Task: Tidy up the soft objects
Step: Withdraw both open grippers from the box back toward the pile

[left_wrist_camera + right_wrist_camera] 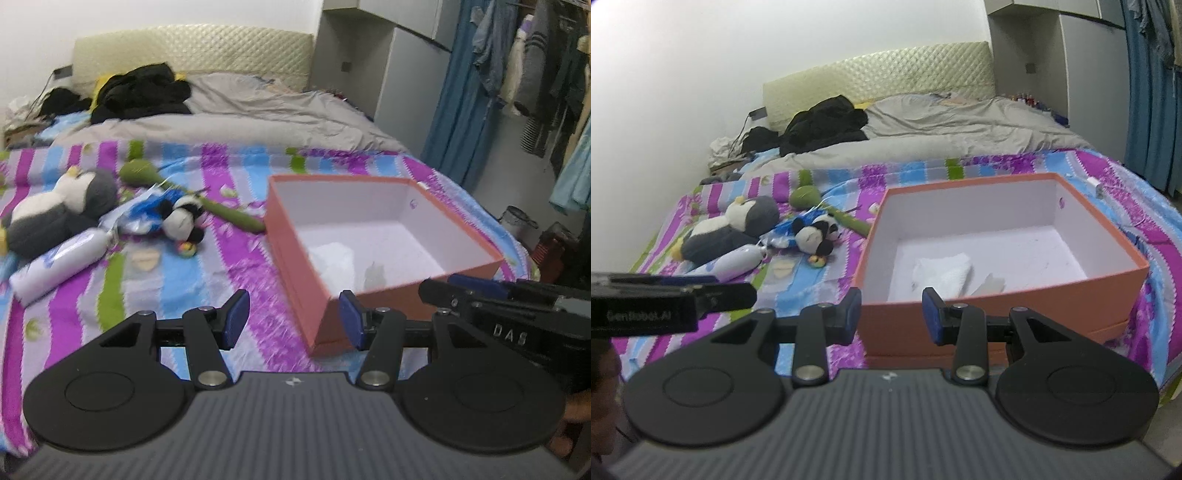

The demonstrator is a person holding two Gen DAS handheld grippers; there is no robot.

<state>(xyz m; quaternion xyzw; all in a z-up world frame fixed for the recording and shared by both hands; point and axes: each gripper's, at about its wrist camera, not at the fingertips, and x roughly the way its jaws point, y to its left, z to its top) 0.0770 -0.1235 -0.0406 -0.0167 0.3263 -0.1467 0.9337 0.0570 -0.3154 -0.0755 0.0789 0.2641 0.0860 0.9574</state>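
Observation:
An open orange box with a white inside sits on the striped bedspread and holds a white cloth. Left of it lie a grey-and-white penguin plush, a small panda plush, a green plush with a long stem, a blue-white wrapper and a white bottle-shaped toy. My left gripper is open and empty before the box's near corner. My right gripper is open and empty at the box's near wall.
A grey duvet and black clothes lie toward the headboard. A wardrobe with hanging clothes and a blue curtain stand to the right. The bed's right edge is close behind the box.

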